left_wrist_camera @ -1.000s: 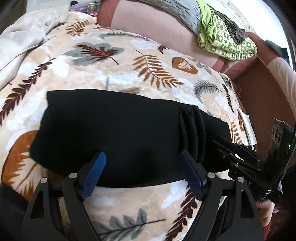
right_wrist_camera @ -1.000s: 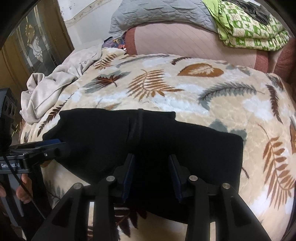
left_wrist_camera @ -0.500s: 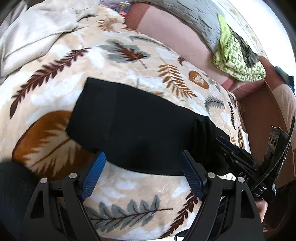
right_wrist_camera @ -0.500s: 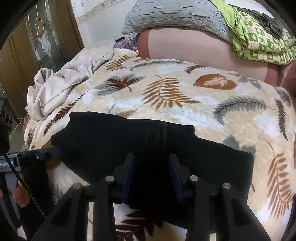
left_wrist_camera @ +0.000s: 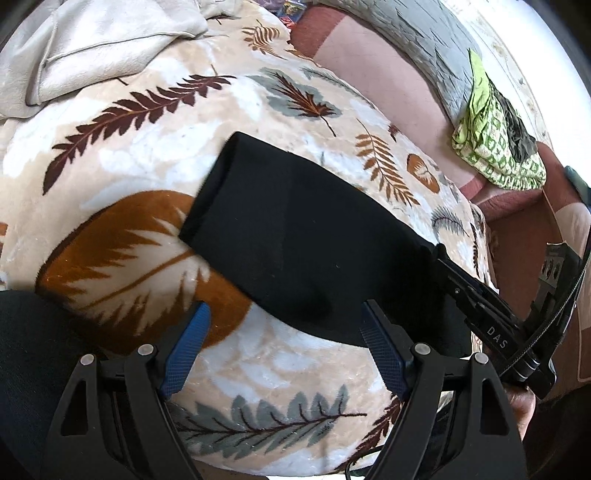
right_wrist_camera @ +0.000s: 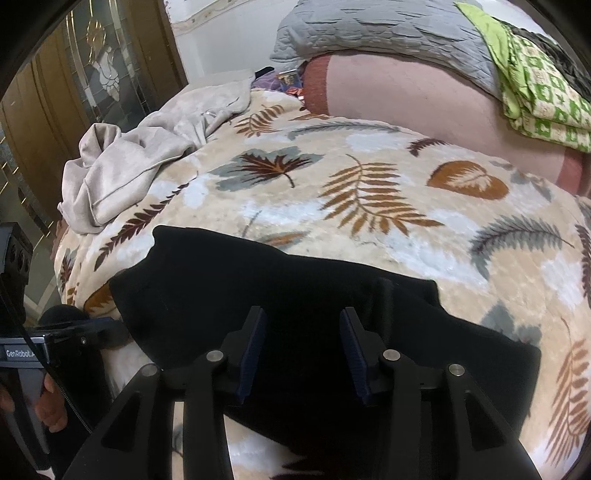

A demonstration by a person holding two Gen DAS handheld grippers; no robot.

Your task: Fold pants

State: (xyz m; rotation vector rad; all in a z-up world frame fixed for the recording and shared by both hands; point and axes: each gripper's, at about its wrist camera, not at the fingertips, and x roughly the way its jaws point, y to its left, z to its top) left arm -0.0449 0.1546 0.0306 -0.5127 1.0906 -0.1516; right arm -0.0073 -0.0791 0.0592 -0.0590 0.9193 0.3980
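The black pants lie folded into a flat rectangle on the leaf-print blanket. My left gripper is open and empty, its blue pads just off the near edge of the pants. My right gripper hovers over the near part of the pants with its jaws part open and nothing held between them. In the left wrist view the right gripper reaches the right end of the pants. In the right wrist view the left gripper sits at the pants' left edge.
A crumpled beige cloth lies at the blanket's far left. A pink bolster, a grey quilt and a green patterned cloth sit at the back. A wooden door stands left.
My left gripper has pulled back and to the left off the pants, still open. The right gripper has stayed over the pants' near edge, with its jaws slightly wider.
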